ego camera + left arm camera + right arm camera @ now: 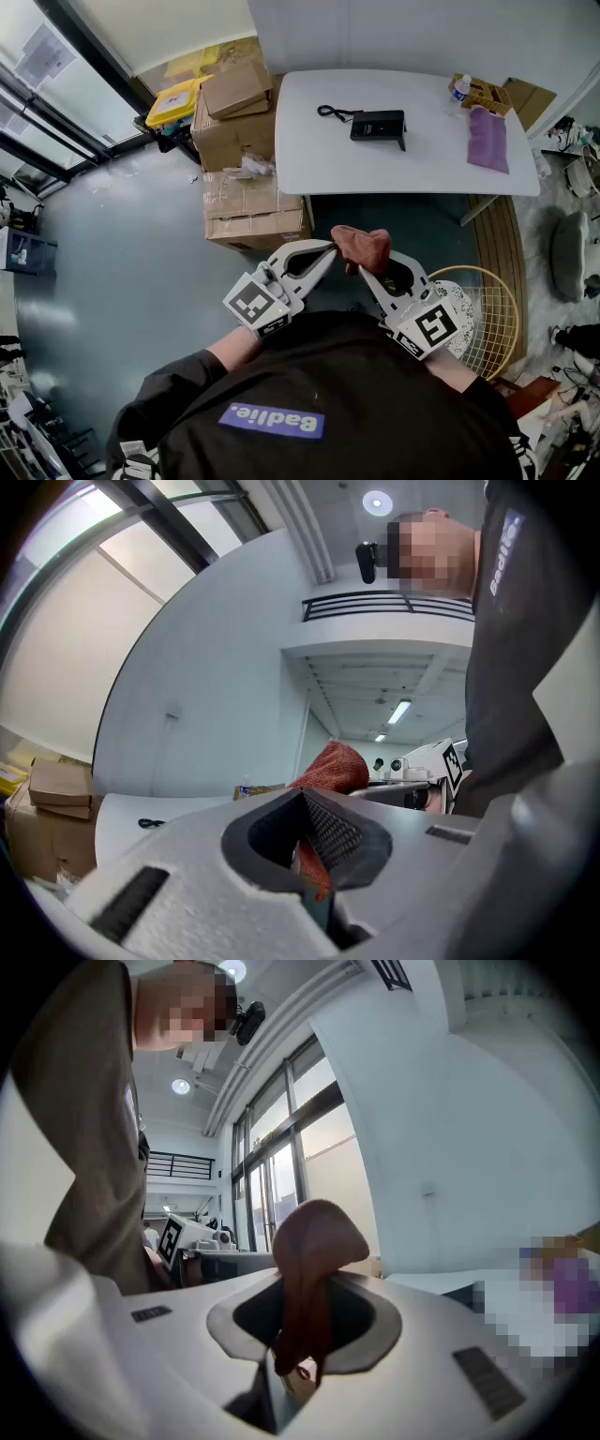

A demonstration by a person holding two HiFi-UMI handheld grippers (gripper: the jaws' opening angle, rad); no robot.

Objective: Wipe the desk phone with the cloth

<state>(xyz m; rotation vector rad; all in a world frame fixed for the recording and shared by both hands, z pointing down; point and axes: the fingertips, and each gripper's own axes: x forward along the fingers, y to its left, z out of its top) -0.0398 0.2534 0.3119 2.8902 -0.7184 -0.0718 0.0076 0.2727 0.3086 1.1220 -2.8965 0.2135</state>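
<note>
Jointly, left gripper (328, 250) and right gripper (362, 271) fingers closed on the cloth (364, 245), well apart from the desk phone (378, 124).

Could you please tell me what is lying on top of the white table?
A black desk phone, a purple cloth, a water bottle and a cardboard box. Anything under the purple cloth is covered.

Head view looks steeply down, well back from the tabletop's (309, 141) near edge. Both gripper views face upward, close on the cloth (361, 246).
</note>
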